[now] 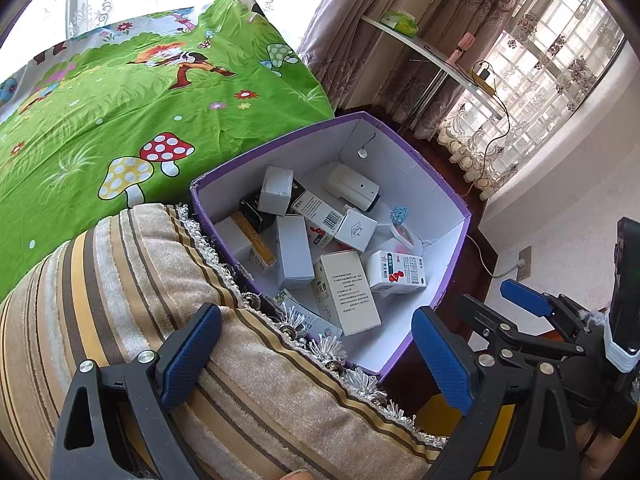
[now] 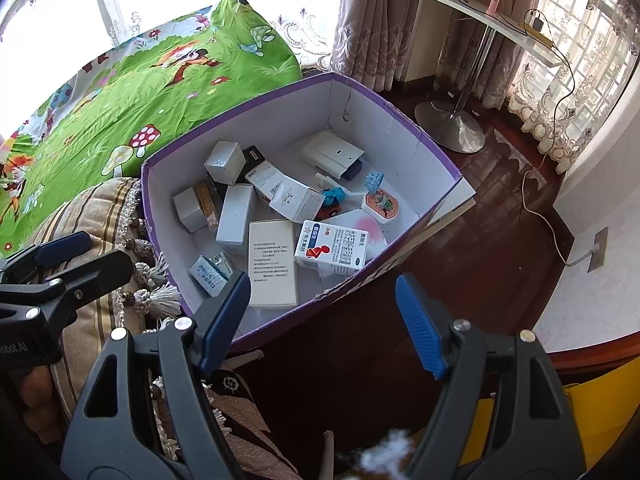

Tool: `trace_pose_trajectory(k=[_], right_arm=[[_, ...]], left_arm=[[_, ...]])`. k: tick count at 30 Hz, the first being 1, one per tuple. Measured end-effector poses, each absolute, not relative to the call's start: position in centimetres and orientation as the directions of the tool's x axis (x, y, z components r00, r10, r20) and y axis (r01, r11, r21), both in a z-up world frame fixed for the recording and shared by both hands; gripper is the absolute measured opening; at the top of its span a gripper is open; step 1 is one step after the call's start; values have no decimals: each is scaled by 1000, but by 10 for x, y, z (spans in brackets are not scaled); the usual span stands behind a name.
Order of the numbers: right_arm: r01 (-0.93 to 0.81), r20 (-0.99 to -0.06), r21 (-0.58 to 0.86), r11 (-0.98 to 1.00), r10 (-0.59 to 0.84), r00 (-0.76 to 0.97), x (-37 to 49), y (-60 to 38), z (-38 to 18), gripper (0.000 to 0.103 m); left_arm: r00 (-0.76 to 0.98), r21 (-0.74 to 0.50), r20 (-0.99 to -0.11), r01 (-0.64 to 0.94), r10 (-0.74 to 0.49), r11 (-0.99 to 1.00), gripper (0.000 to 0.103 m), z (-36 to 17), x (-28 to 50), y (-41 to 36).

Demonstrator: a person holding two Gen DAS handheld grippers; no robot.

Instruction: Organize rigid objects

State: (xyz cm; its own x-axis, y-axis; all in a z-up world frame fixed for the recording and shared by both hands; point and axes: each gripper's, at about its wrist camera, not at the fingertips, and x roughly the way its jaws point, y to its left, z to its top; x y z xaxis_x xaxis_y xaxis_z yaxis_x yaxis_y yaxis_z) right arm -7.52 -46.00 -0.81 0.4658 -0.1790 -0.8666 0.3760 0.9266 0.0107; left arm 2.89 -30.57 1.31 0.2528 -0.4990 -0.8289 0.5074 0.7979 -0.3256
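Observation:
A purple cardboard box (image 1: pixel 400 136) with a white inside holds several small cartons and gadgets; it also shows in the right wrist view (image 2: pixel 436 152). Among them are a white carton with a red figure (image 1: pixel 396 274) (image 2: pixel 332 250), a tall white carton with printed text (image 1: pixel 352 292) (image 2: pixel 272 264) and a white device (image 1: pixel 352 188) (image 2: pixel 332 154). My left gripper (image 1: pixel 316 356) is open and empty, above a striped cushion (image 1: pixel 140 280) beside the box. My right gripper (image 2: pixel 320 320) is open and empty, over the box's near edge.
A bed with a green cartoon sheet (image 1: pixel 120 120) lies left of the box. A white side table (image 2: pixel 480 20) on a metal stand is at the back right by curtains. A cable (image 2: pixel 540 208) runs across the dark wood floor to a wall socket (image 2: pixel 598 250).

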Motion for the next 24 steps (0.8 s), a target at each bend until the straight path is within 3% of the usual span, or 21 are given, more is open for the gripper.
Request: trace_pose_trajectory(k=[24], right_arm=[[383, -876, 9, 924, -178, 449, -78, -463, -11, 78]], left_arm=[[254, -331, -828, 496, -499, 802, 97, 11, 29, -305]])
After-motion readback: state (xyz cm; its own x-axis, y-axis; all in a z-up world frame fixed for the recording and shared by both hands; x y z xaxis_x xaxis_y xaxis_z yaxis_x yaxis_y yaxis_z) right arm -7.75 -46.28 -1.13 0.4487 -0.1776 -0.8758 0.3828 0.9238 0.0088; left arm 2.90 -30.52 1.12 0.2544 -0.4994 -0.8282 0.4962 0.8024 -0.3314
